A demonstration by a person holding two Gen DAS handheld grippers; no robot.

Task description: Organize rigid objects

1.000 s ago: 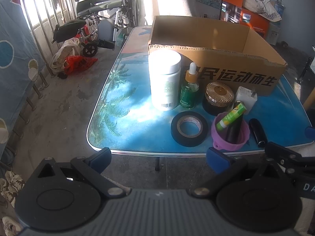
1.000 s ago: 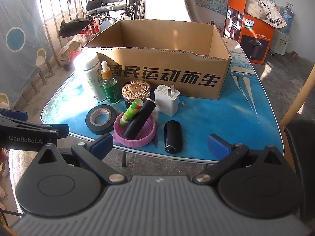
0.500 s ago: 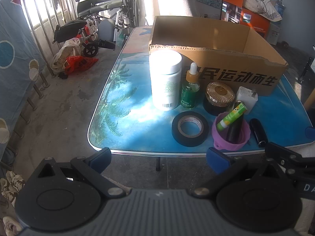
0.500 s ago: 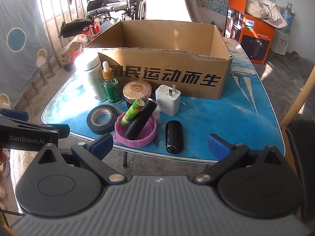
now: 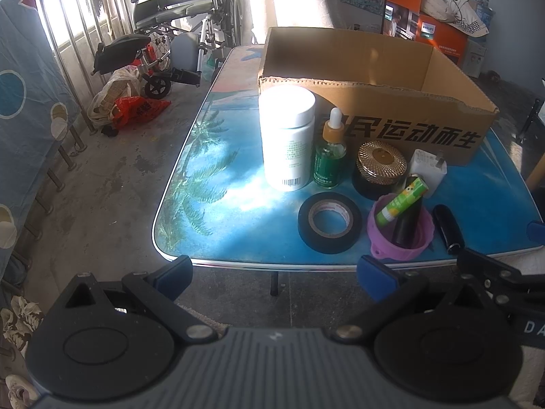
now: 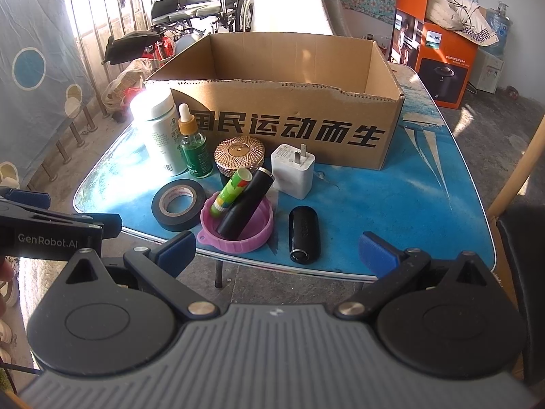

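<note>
both grippers hover short of the near table edge, nothing taken up yet. left gripper [image 5: 274, 272]: fingers spread wide, empty. right gripper [image 6: 277, 250]: fingers spread wide, empty.

ahead of both grippers, the cardboard box [image 6: 293, 129] sits on the blue table [image 6: 402, 204]. what shows of its interior looks empty; the near wall hides the floor just behind it, so i cannot rule out something low there.

items all outside the box, clustered between the grippers and the box's near wall:
- white pill bottle [image 5: 287, 139], upright, ahead of the left gripper
- green dropper bottle [image 5: 330, 155], upright, just right of the pill bottle
- gold-lidded jar [image 5: 379, 167], right of the dropper bottle
- white plug adapter [image 6: 293, 170], near the box wall
- black tape roll [image 5: 329, 221], lying flat, ahead of the left gripper's right finger
- pink dish [image 6: 238, 226], holding a green glue stick [image 6: 231, 191] and a black tube [image 6: 247, 204], both leaning on its rim
- black oval case [image 6: 303, 233], lying flat, straight ahead of the right gripper and closest to it

progress, as judged: nothing sorted yet. all nine loose pieces are left to go, presumably into the box. the oval case suits the right gripper first, the tape roll the left.
</note>
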